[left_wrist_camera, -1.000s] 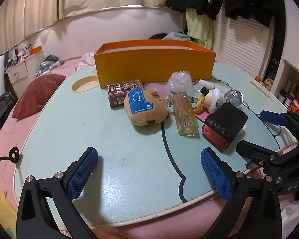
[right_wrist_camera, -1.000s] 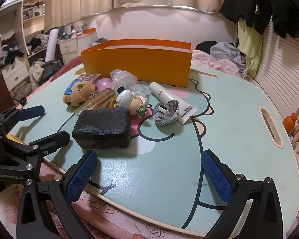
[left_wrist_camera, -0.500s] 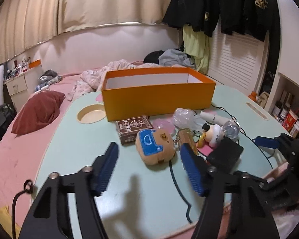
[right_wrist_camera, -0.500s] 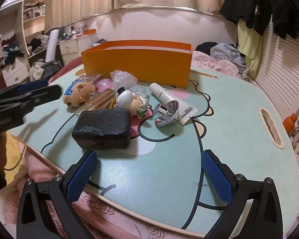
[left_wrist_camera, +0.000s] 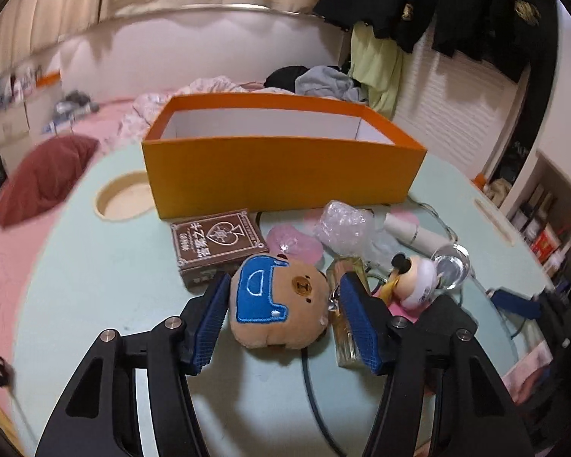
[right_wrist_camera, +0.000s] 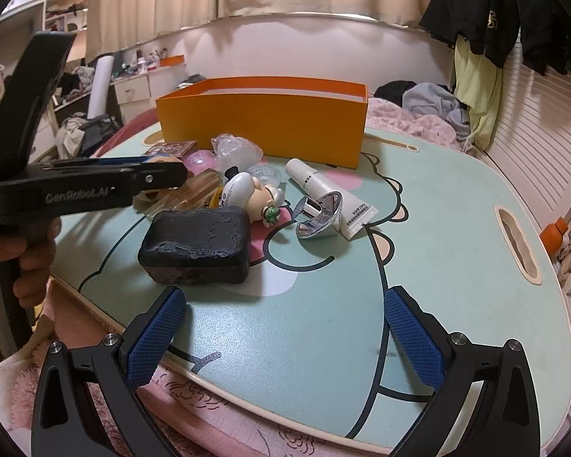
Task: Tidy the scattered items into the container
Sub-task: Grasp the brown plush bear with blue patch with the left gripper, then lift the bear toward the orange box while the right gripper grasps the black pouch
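An orange box (left_wrist_camera: 281, 171) stands open at the back of the table; it also shows in the right wrist view (right_wrist_camera: 262, 125). My left gripper (left_wrist_camera: 285, 301) is open, with its pads on either side of a brown bear plush (left_wrist_camera: 281, 304) with a blue patch. Beside the plush lie a brown card box (left_wrist_camera: 217, 243), a glass bottle (left_wrist_camera: 346, 335) and a duck figure (left_wrist_camera: 415, 285). My right gripper (right_wrist_camera: 285, 327) is open and empty at the table's near edge, behind a black case (right_wrist_camera: 198, 247). A chrome cone (right_wrist_camera: 319, 217) and a white tube (right_wrist_camera: 323, 190) lie further on.
The pale green table (right_wrist_camera: 456, 247) has a round cup hole (left_wrist_camera: 123, 202) at the left and a slot (right_wrist_camera: 517, 243) at the right. A crumpled plastic wrap (left_wrist_camera: 346, 224) and a pink lid (left_wrist_camera: 293, 243) lie before the box. Bedding and clothes surround the table.
My left gripper has moved forward over the table and narrowed from wide open to straddle the bear plush. My right gripper has stayed still and open.
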